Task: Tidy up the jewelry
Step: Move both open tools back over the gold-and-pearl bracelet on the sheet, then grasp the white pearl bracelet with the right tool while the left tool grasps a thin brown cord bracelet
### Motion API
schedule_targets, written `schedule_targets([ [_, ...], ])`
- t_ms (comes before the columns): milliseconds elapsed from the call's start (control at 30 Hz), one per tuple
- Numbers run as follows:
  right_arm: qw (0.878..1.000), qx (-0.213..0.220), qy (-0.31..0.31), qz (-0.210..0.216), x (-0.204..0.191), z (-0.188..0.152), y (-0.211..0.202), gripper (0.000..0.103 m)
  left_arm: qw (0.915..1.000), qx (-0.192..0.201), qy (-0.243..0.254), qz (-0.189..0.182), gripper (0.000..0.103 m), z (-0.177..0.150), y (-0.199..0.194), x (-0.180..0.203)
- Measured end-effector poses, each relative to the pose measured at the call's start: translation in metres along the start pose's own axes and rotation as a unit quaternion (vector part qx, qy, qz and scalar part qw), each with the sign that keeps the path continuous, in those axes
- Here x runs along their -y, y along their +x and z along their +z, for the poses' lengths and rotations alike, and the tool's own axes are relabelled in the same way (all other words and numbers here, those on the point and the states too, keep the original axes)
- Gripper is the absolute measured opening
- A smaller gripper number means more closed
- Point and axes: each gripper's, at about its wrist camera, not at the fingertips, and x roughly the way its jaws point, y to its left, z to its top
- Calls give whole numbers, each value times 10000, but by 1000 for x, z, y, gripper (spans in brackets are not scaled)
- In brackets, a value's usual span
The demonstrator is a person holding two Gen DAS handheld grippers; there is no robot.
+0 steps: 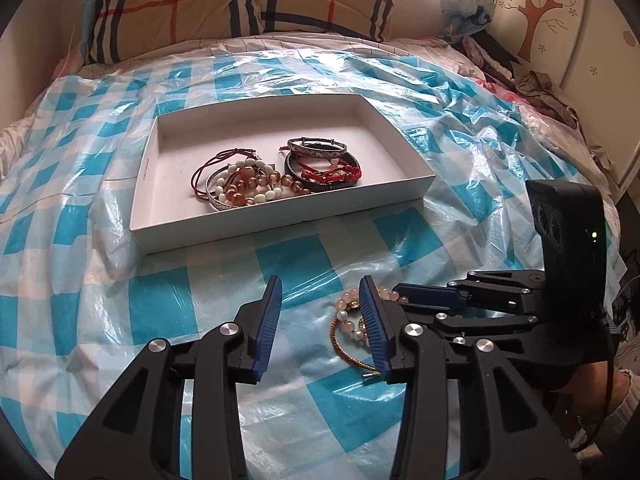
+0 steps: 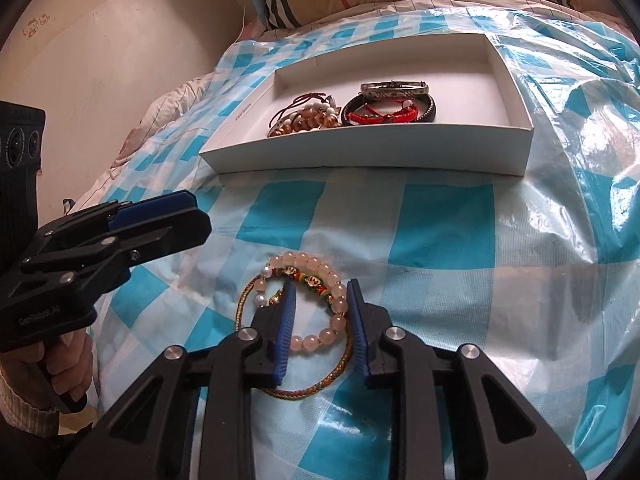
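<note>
Worked on a bed spread with a blue-and-white checked plastic sheet [image 1: 120, 160], plaid pillows [image 1: 168, 12] at the head. Had a shallow white box [image 1: 280, 216] lying open on the sheet, beyond both grippers.

Judged the sorting mostly done. Counted two heaps already inside the box: amber and white bead bracelets [image 1: 248, 184] tangled with a dark red cord toward one side, and a black bangle with red woven bands [image 1: 324, 168] under a silver bangle beside them. Left much of the box floor bare.

Found one small cluster not yet boxed, lying on the sheet on the near side of the box: a pink bead bracelet [image 2: 320, 338], a thinner strand of pearls and coloured beads [image 2: 312, 280] across its top, and a gold braided cord [image 2: 308, 390] looped around them.

Set the right gripper [image 2: 322, 283] low over that cluster, jaws narrow, one finger inside the pink ring and the other outside, with the bracelet's side between. Could not see the pads pressing on the beads, so counted nothing as gripped or lifted.

Kept the left gripper [image 1: 320, 284] just beside the cluster, jaws moderately apart, only bare sheet between them.

Reckoned what was left: close on the last pieces, carry them over the box wall, and lay them in the free space.
</note>
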Motion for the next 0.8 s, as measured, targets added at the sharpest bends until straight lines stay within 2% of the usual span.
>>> schedule_targets([
  [33,10000,10,69,67,2,-1,-1,10,10000,10,6,-3,39,0,-2,1],
  [100,9997,71,189,157,5,-2,-5,9,10000,27,11,-10,41,-1,-6,3],
  [300,9981,449,386,191,9,-10,-31,9,10000,16,54,45,44,-3,-14,6],
  [500,9952,736,649,41,24,-18,-64,9,9992,-296,196,168,47,-17,-6,9],
  [700,9950,613,693,-381,42,-29,-72,9,9959,-696,567,149,48,-29,15,21],
  [800,9955,402,671,-538,46,-31,-64,9,9943,-680,771,285,56,-22,23,30],
])
